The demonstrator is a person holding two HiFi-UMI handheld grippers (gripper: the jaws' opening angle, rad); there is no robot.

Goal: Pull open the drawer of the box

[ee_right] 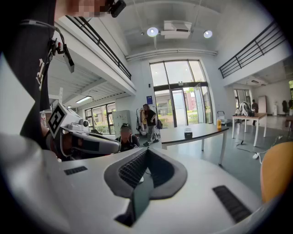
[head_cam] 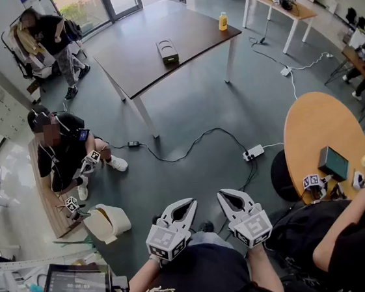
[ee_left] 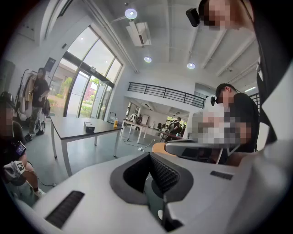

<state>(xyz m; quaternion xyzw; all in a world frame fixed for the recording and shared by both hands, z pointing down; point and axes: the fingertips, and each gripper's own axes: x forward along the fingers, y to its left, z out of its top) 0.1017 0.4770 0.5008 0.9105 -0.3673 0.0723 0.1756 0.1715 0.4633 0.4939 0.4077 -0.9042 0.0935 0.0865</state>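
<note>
1. The person holds both grippers close to the chest, above the grey floor. The left gripper (head_cam: 188, 203) and the right gripper (head_cam: 225, 195) each have their jaws pressed together, pinching nothing.
2. The box (head_cam: 168, 51), small and dark, sits on a dark table (head_cam: 135, 61) across the room, well apart from both grippers.
3. Doing this well likely means going to the box, spreading one claw for the drawer front, steadying the box with the other, and pulling straight.
4. The drawer is too small to make out, and I cannot tell which way it faces.

Box (head_cam: 168, 51) on table (head_cam: 135, 61), well ahead
</note>
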